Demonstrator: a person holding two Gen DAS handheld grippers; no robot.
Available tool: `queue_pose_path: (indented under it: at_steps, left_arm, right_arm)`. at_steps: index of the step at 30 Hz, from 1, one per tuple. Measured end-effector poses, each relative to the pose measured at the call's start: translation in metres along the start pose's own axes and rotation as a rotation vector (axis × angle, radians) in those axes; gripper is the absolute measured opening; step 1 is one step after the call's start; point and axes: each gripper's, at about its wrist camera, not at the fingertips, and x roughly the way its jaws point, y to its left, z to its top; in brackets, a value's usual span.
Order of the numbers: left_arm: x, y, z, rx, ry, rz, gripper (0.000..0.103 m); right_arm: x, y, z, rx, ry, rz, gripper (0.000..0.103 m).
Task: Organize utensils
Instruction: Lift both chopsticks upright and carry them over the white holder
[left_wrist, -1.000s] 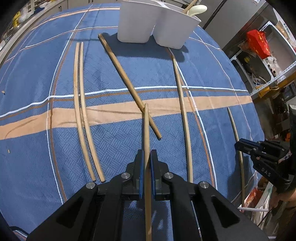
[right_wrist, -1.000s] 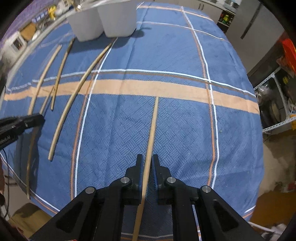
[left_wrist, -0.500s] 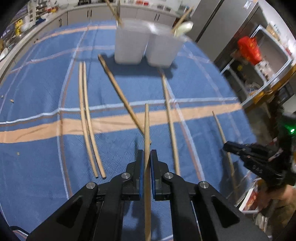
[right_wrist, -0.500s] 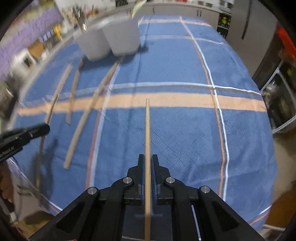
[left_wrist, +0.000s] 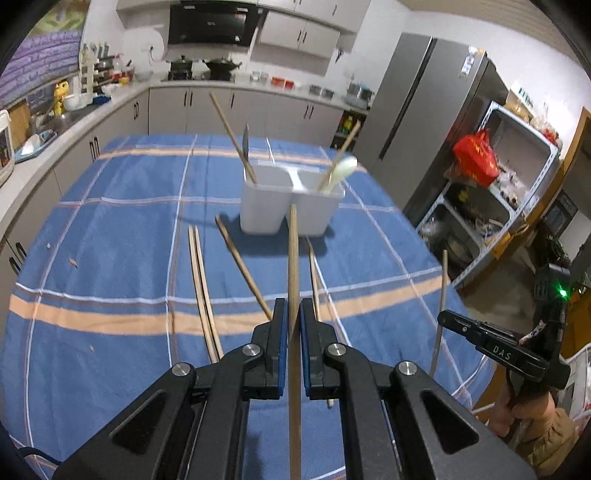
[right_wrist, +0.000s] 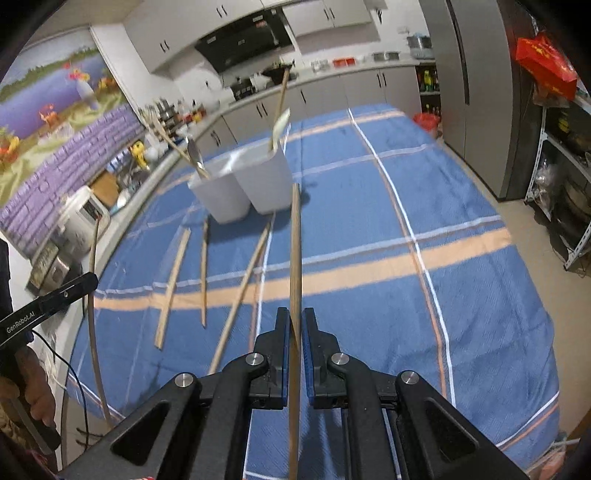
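Each tool, left (left_wrist: 291, 328) and right (right_wrist: 294, 328), gripped a chopstick (left_wrist: 293, 258) aimed at twelve o'clock toward the white holder (left_wrist: 290, 201). Thin sticks risked slipping or missing the compartments.

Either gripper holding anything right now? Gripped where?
Both. The left gripper is shut on a long wooden chopstick, the right gripper on another wooden chopstick; each is gripped near its rear end.

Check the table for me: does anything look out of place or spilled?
Yes: four chopsticks lie scattered at odd angles on the tablecloth before the white holder. Nothing looks spilled or broken.
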Motion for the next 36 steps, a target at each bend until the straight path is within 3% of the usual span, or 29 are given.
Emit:
queue_pose_path:
  at_steps: [6,12,21,24,29,36]
  left_arm:
    - [-0.014,0.005,0.035,-0.009,-0.086,0.002,0.006]
    - [-0.014,0.004,0.097,0.005,-0.192,-0.005,0.006]
    - [0.036,0.000,0.195,0.021,-0.342,-0.017,0.006]
    - [0.069,0.004,0.220,0.016,-0.375,0.016,0.006]
    - [0.128,0.012,0.249,0.008,-0.364,0.050,0.006]
    - [0.185,0.014,0.248,0.038,-0.292,0.082,0.006]
  right_arm:
    - [-0.012,0.009,0.042,-0.008,-0.112,0.007,0.007]
    - [-0.012,0.027,0.112,-0.020,-0.232,0.026,0.007]
    - [0.014,0.071,0.204,-0.081,-0.336,0.030,0.007]
    - [0.030,0.078,0.221,-0.104,-0.347,-0.007,0.007]
    - [0.073,0.079,0.235,-0.111,-0.325,-0.073,0.007]
    - [0.125,0.065,0.230,-0.081,-0.210,-0.093,0.007]
